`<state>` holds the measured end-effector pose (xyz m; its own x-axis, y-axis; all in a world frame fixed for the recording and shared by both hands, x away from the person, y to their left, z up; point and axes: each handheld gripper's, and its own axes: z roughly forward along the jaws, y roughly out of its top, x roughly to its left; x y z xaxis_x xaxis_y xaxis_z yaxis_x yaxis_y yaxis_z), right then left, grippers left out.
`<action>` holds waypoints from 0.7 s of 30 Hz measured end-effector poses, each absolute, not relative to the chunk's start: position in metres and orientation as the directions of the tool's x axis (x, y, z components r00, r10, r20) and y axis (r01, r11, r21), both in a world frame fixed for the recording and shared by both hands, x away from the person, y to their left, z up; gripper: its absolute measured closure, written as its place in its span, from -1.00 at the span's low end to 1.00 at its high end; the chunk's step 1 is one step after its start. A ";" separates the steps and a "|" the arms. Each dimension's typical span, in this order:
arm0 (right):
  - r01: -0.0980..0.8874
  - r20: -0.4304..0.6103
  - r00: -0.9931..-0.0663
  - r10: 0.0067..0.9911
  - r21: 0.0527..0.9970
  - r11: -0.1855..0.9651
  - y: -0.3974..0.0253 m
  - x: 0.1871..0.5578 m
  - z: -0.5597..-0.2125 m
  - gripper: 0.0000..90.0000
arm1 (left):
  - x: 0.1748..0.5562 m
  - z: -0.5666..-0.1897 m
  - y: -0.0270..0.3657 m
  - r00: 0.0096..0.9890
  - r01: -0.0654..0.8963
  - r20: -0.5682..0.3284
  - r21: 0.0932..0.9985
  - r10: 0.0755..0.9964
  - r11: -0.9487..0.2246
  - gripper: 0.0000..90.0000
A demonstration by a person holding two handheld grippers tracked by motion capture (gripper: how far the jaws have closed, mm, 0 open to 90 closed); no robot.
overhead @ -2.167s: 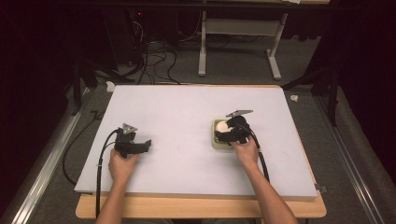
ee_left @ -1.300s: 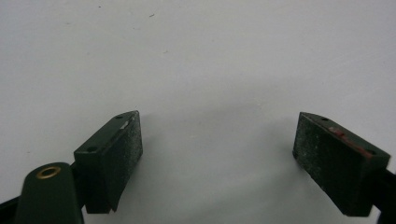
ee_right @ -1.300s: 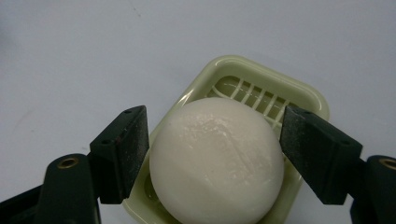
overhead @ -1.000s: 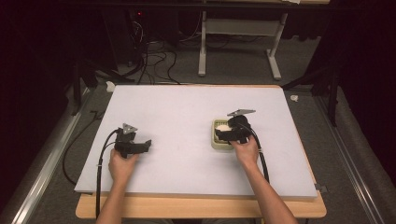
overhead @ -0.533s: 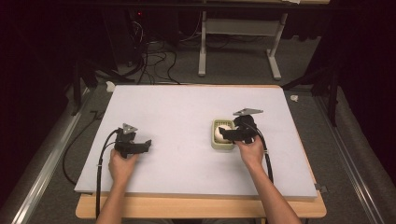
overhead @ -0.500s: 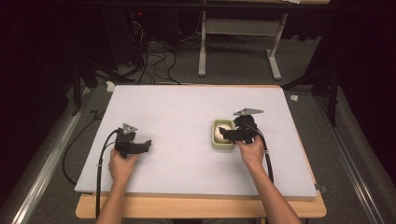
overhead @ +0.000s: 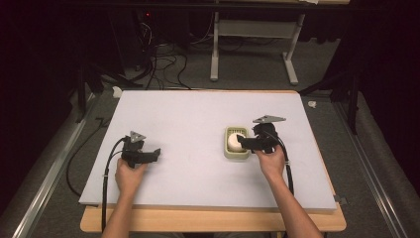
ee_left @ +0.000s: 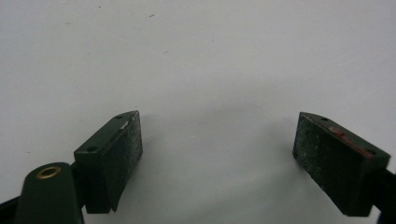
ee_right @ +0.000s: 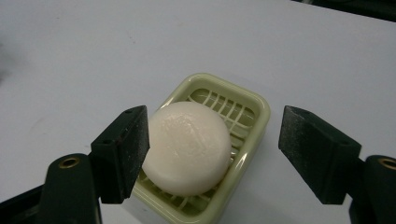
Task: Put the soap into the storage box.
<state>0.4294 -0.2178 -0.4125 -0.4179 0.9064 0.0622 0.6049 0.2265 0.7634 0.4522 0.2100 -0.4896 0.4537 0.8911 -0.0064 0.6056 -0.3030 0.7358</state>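
The right hand-held gripper (ee_right: 212,154) stands wide open, its jaws either side of a round white soap bar (ee_right: 187,147) lying in a pale green slatted soap dish (ee_right: 254,116) on the white surface (ee_right: 93,56), while the left hand-held gripper (ee_left: 217,154) gapes empty, well apart.

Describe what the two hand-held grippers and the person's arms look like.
Both are black. The left hand-held gripper and right hand-held gripper each carry a grey three-cornered plate and trail a black cable. The jaws are blocky, with rough, scuffed pads and brass-coloured rivets. The forearms are bare, no sleeves.
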 end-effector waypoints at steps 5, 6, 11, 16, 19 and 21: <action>0.602 0.064 -0.413 0.909 0.768 0.219 -0.221 0.428 -0.411 -0.43 | 0.452 -0.490 0.210 0.454 0.606 -0.006 0.736 0.891 -0.303 -0.64; 0.601 0.062 -0.412 0.909 0.768 0.220 -0.222 0.427 -0.411 -0.43 | 0.452 -0.490 0.210 0.454 0.606 -0.006 0.736 0.891 -0.303 -0.64; 0.598 0.059 -0.408 0.911 0.771 0.218 -0.227 0.424 -0.409 -0.43 | 0.452 -0.490 0.210 0.454 0.606 -0.007 0.736 0.891 -0.303 -0.64; 0.594 0.063 -0.399 0.915 0.778 0.205 -0.233 0.420 -0.407 -0.43 | 0.452 -0.490 0.210 0.454 0.605 -0.006 0.736 0.891 -0.303 -0.64; 0.589 0.064 -0.396 0.916 0.783 0.200 -0.236 0.419 -0.406 -0.43 | 0.452 -0.490 0.210 0.454 0.605 -0.006 0.736 0.891 -0.304 -0.64; 0.589 0.066 -0.392 0.917 0.784 0.195 -0.238 0.417 -0.406 -0.43 | 0.452 -0.490 0.210 0.454 0.605 -0.006 0.736 0.891 -0.304 -0.64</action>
<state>0.4167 -0.2382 -0.4059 -0.3924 0.9174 0.0662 0.5891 0.1954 0.7841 0.4521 0.2099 -0.4896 0.4539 0.8910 -0.0056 0.6053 -0.3037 0.7358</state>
